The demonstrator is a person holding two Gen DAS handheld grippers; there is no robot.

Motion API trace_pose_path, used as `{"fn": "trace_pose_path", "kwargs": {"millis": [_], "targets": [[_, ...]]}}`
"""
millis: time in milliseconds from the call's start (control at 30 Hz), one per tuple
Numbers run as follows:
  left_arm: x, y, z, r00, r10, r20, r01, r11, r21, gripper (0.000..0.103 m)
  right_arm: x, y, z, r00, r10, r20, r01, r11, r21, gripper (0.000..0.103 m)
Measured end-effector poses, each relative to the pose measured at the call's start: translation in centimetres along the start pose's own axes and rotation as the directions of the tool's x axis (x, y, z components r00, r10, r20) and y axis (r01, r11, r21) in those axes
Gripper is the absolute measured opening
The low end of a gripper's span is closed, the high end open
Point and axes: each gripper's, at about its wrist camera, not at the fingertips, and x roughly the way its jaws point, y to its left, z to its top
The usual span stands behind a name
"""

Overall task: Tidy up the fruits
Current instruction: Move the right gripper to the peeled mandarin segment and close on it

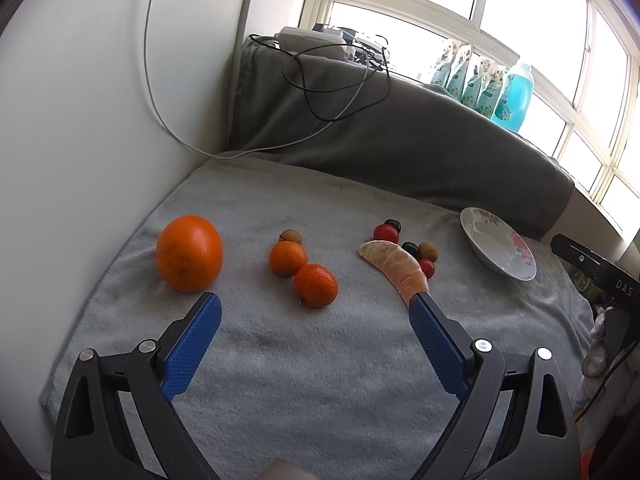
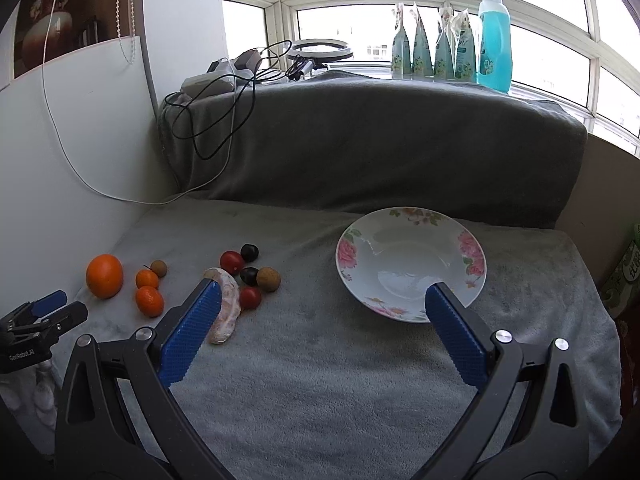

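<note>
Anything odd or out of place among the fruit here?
One thing: a peeled citrus segment lies bare on the grey towel among whole fruit, while the floral plate holds nothing. No spills or visible damage.

The left wrist view looks from low and near over the grey towel toward the window. The right wrist view faces the same way, more to the right. Both share the fruits and the plate.

Support surface is a grey towel spread flat, filling the lower half of both views; at lower left of the right wrist view lie a large orange, two mandarins, a peeled citrus segment, and small red, dark and brown fruits clustered beside it. A floral plate rests empty at centre right, well apart from the fruit.
</note>
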Motion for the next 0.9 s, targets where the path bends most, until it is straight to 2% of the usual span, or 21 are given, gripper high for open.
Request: {"fn": "trace_pose_path", "kwargs": {"millis": [400,900], "targets": [[1.2,0.4,-0.2,0.999,-0.019,-0.03,0.018,0.999,-0.026,0.095,3.8,2.1,-0.2,0.992,0.092,-0.09,-0.095,0.995,-0.032,0.103],[3.0,1.0,-0.3,0.997,-0.037,-0.066,0.033,0.998,-0.058,0.094,8.7,4.8,-0.8,0.96,0.183,-0.21,-0.197,0.979,-0.047,0.1]]}}
